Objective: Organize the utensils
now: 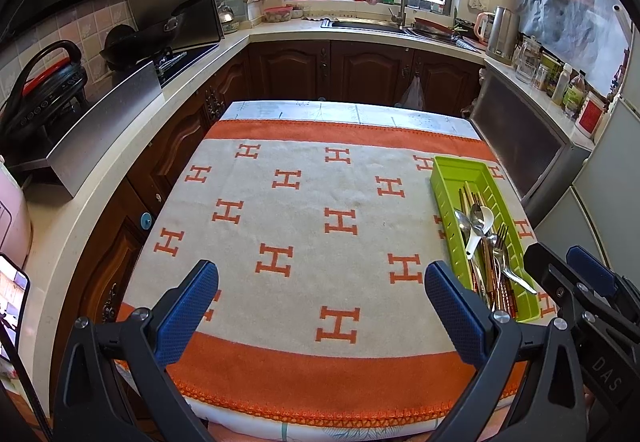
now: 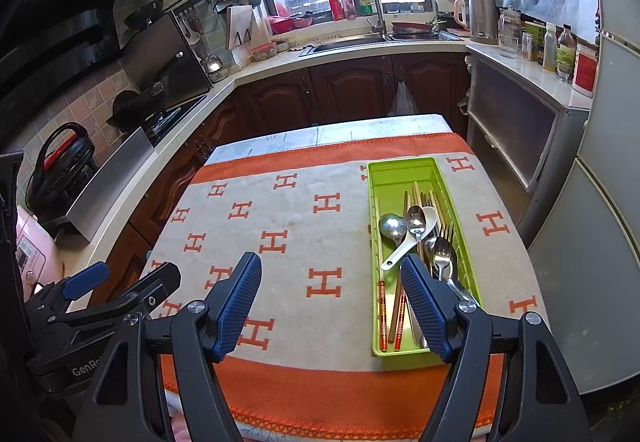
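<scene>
Right tongs (image 2: 330, 302) gape beside green utensil tray (image 2: 404, 166).

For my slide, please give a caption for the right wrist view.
Open right gripper above patterned cloth, beside green tray holding the utensils.

The desk's orange-and-cream H-patterned towel (image 2: 288, 226) lies bare across its left and middle; the only obstacle is the long green plastic tray (image 2: 404, 166) of cutlery along the right side.

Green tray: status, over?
Left gripper and right gripper open, empty. Utensils piled in green tray on the towel. Nothing in the way.
</scene>
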A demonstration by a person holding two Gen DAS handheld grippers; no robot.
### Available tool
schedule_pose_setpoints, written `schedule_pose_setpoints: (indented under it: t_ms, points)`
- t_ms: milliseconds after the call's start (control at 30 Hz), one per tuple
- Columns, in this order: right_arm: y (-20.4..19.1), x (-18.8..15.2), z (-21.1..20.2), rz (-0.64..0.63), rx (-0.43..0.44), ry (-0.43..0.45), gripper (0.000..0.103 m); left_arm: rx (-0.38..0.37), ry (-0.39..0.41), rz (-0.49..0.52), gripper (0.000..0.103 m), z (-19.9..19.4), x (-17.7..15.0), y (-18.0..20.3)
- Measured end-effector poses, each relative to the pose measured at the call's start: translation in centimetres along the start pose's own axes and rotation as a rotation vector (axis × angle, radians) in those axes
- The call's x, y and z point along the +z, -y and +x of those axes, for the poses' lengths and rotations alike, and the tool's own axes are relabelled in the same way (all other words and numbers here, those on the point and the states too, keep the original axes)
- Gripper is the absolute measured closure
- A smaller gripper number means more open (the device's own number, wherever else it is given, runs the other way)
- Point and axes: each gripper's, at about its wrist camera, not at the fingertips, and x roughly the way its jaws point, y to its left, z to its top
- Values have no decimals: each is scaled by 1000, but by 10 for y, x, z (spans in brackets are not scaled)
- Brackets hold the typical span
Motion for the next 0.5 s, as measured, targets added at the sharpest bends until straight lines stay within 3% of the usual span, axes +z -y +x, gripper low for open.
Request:
schedule_pose_setpoints:
  t_ms: [500]
  points:
    - [-2, -8, 5, -8, -16, -4, 29, -31, -3, -18, 1, 5, -4, -14]
